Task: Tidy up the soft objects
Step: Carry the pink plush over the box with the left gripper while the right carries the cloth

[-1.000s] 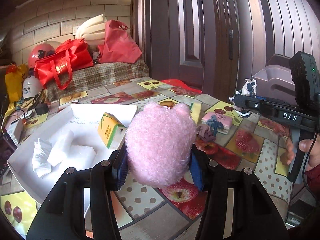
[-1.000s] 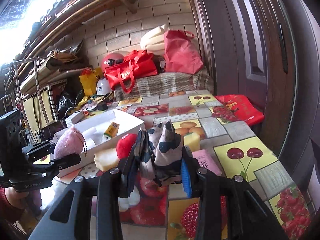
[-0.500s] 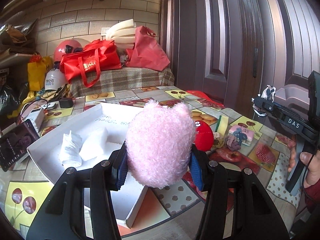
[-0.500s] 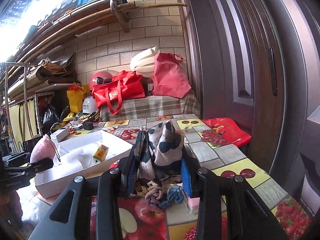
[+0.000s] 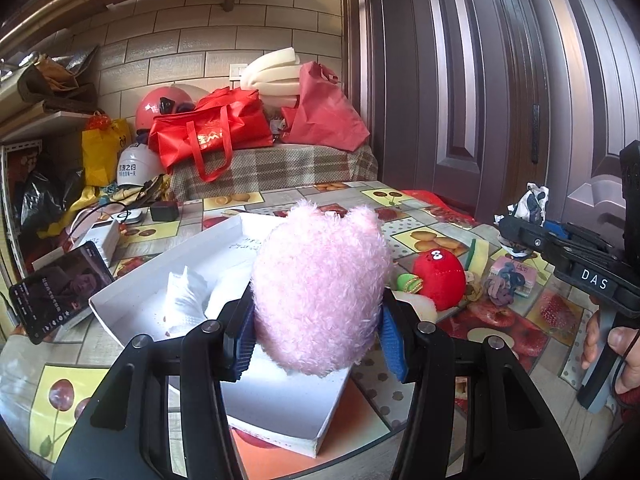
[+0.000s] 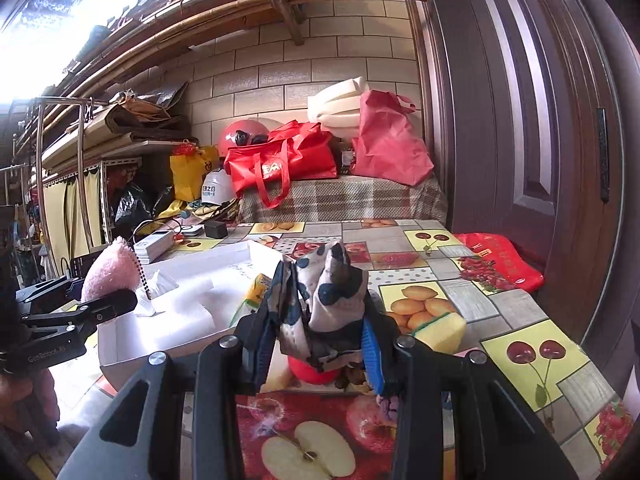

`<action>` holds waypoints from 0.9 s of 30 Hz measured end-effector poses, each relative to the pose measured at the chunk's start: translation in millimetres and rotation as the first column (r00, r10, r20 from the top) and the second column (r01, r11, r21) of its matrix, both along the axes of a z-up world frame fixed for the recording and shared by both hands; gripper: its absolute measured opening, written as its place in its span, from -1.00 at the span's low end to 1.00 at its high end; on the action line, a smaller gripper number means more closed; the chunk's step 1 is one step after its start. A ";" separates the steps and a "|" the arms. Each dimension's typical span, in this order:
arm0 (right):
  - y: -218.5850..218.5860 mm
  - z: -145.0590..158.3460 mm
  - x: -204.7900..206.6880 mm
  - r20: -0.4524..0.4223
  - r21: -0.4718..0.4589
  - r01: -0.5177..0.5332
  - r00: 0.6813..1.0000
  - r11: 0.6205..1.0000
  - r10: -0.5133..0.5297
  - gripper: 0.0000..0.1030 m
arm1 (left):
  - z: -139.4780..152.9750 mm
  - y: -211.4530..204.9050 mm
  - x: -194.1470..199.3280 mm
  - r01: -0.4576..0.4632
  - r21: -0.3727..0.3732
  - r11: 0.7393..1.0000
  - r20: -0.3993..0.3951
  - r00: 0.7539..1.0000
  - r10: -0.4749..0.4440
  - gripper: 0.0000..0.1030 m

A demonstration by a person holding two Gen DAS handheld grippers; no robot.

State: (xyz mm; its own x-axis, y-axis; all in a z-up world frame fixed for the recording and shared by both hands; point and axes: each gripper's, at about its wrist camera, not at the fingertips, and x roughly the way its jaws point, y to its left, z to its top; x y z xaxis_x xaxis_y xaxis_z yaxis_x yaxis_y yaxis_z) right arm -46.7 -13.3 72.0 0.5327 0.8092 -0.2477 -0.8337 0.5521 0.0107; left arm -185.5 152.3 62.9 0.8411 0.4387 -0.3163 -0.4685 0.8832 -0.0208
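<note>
A: Gripping a pink plush toy (image 5: 320, 292) between its blue pads, the left gripper (image 5: 316, 342) holds it above the near end of the white box (image 5: 132, 296), at six o'clock in the left wrist view.

B: And the right gripper (image 6: 316, 350)?

A: Its jaws are clamped on a bunched white-and-navy patterned cloth (image 6: 324, 300), held over the fruit-print tablecloth (image 6: 532, 344) at six o'clock in its own view. A red plush ball (image 5: 438, 276) lies on the table at three o'clock of the pink toy, outside the box.

B: Inside the box?

A: White foam pieces (image 6: 192, 304) and a small yellow carton (image 6: 258, 288). Farther off, at eleven o'clock, a red tote bag (image 5: 212, 132) sits on a plaid-covered bench (image 5: 280, 168).
</note>
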 end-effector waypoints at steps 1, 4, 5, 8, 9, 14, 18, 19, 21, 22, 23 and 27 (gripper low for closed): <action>5.5 -1.1 -1.9 -0.009 -0.009 -0.014 1.000 1.000 0.014 -0.27 | -0.5 5.2 -2.1 -0.012 -0.006 1.000 0.000 1.000 0.012 0.01; 22.4 -4.2 -8.9 -0.029 -0.037 -0.056 0.998 0.998 0.055 -0.27 | -2.0 18.2 -6.9 -0.046 -0.019 0.999 -0.001 0.999 0.046 0.01; 27.8 -5.2 -12.0 -0.030 -0.047 -0.069 0.997 0.997 0.068 -0.27 | -2.3 21.5 -8.3 -0.056 -0.014 0.998 -0.002 0.998 0.056 0.01; 44.0 -8.3 -17.6 -0.042 -0.074 -0.104 0.994 0.992 0.101 -0.27 | -4.5 30.3 -12.4 -0.084 0.000 0.996 -0.007 0.996 0.084 0.01; 49.2 -9.9 -18.4 -0.051 -0.079 -0.112 0.993 0.991 0.108 -0.27 | -4.8 33.9 -12.7 -0.091 -0.006 0.996 -0.009 0.996 0.091 0.01; 71.6 -15.2 -22.1 -0.061 -0.095 -0.126 0.991 0.987 0.120 -0.27 | -5.8 48.2 -12.7 -0.129 0.007 0.992 -0.021 0.991 0.129 0.01; 87.7 -16.1 -29.7 -0.035 -0.108 -0.143 0.989 0.984 0.140 -0.27 | -6.6 62.9 -13.6 -0.154 -0.010 0.988 -0.025 0.988 0.154 0.02; 91.4 -16.4 -30.7 -0.033 -0.111 -0.146 0.989 0.983 0.143 -0.27 | -6.7 66.4 -14.3 -0.161 -0.015 0.987 -0.022 0.987 0.161 0.02; 98.6 -17.0 -31.2 -0.035 -0.118 -0.150 0.988 0.982 0.147 -0.27 | -6.4 73.3 -15.1 -0.175 -0.019 0.984 -0.019 0.984 0.175 0.02; 102.0 -17.1 -30.7 -0.037 -0.119 -0.152 0.988 0.981 0.148 -0.27 | -6.6 76.3 -15.6 -0.181 -0.022 0.983 -0.019 0.983 0.181 0.02; 105.6 -16.9 -30.8 -0.038 -0.120 -0.153 0.988 0.981 0.149 -0.27 | -6.3 79.4 -15.3 -0.189 -0.024 0.982 -0.019 0.982 0.188 0.02; 120.1 -16.8 -29.5 -0.047 -0.121 -0.153 0.988 0.981 0.148 -0.27 | -6.7 93.8 -12.9 -0.222 -0.025 0.975 -0.021 0.975 0.221 0.02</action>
State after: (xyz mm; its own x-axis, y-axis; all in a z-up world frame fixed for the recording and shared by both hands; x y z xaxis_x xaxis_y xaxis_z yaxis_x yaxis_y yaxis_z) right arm -76.3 106.8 55.2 0.3955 0.8410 -0.3692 -0.9076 0.4195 -0.0168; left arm -198.4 246.1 56.2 0.7181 0.6045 -0.3449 -0.6530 0.7566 -0.0334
